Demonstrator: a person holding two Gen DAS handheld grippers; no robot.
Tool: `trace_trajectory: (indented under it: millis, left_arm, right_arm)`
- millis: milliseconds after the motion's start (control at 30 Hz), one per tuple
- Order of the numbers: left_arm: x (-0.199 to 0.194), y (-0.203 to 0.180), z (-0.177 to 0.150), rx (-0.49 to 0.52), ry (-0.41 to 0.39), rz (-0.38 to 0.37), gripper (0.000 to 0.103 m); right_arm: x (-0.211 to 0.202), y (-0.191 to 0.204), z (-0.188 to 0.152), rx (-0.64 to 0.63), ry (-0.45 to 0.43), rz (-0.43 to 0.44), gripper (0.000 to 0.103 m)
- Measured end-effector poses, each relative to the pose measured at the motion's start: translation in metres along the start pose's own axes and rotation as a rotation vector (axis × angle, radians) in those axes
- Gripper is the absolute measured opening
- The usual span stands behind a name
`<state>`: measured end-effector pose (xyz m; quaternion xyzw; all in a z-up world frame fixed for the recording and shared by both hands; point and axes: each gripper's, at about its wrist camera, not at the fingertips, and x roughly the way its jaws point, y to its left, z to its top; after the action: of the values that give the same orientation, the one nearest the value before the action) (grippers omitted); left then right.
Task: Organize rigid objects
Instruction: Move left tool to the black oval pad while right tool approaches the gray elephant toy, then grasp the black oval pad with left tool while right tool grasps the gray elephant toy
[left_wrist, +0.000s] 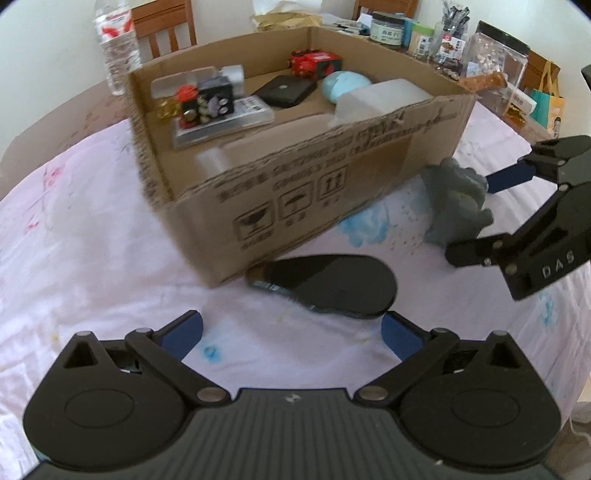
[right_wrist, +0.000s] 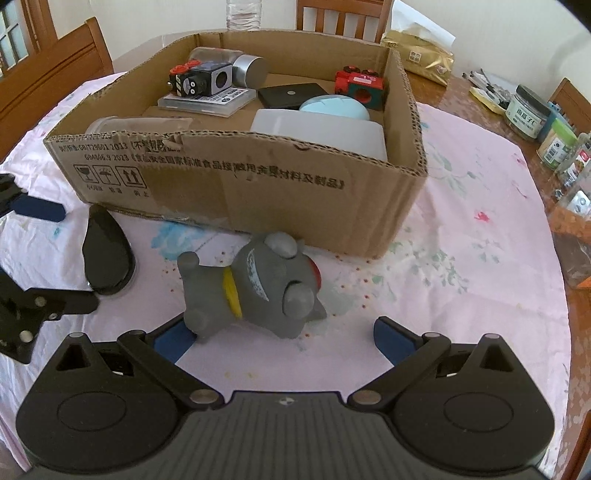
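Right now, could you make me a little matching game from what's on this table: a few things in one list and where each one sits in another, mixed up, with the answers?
Things:
1. grey cat figure
2. flat black oval piece
3. red toy block
4. water bottle

Places:
A. inside the cardboard box, at a far corner
B. standing on the table behind the box
C. lying on its side on the cloth, between the open fingers of the right gripper
D. flat on the cloth just ahead of the left gripper

Pairs: 1-C, 2-D, 3-A, 4-B
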<state>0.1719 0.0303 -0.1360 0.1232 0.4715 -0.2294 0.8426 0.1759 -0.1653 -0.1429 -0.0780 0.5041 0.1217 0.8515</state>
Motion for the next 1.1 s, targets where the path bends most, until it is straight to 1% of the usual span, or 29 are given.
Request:
trace_trajectory:
  millis: [200, 300, 567, 633, 767, 867, 967, 1100]
  left_arm:
    - [0.002, -0.009, 0.003, 0.005, -0.036, -0.006, 0.102]
    - [0.005, -0.012, 0.006, 0.009, -0.041, -0.009, 0.102]
    - [0.003, -0.033, 0.005, 0.109, -0.02, -0.073, 0.102]
    - [0.003, -0.032, 0.005, 0.09, -0.017, -0.058, 0.102]
    - [0.003, -0.021, 0.004, 0.007, -0.034, -0.008, 0.102]
    - [0.004, -0.014, 0.003, -0.021, -0.044, 0.015, 0.102]
    - [0.003, -0.011, 0.002, -0.014, -0.038, 0.02, 0.102]
    - [-0.002, -0.005, -0.003, 0.007, -0.029, 0.049, 0.102]
  right_arm:
    - [-0.001, -0.006, -0.005, -0.037, -0.007, 0.021, 0.103]
    - [-0.002, -0.007, -0.007, -0.048, -0.021, 0.03, 0.103]
    - [-0.005, -0.008, -0.011, -0.066, -0.033, 0.04, 0.103]
    - [-0.006, -0.009, -0.011, -0.071, -0.03, 0.043, 0.103]
    - [-0.005, -0.009, -0.01, -0.07, -0.033, 0.042, 0.103]
    - [-0.004, -0.009, -0.009, -0.07, -0.033, 0.041, 0.103]
    - [-0.004, -0.009, -0.009, -0.074, -0.03, 0.043, 0.103]
    - [-0.004, -0.009, -0.01, -0.078, -0.03, 0.045, 0.103]
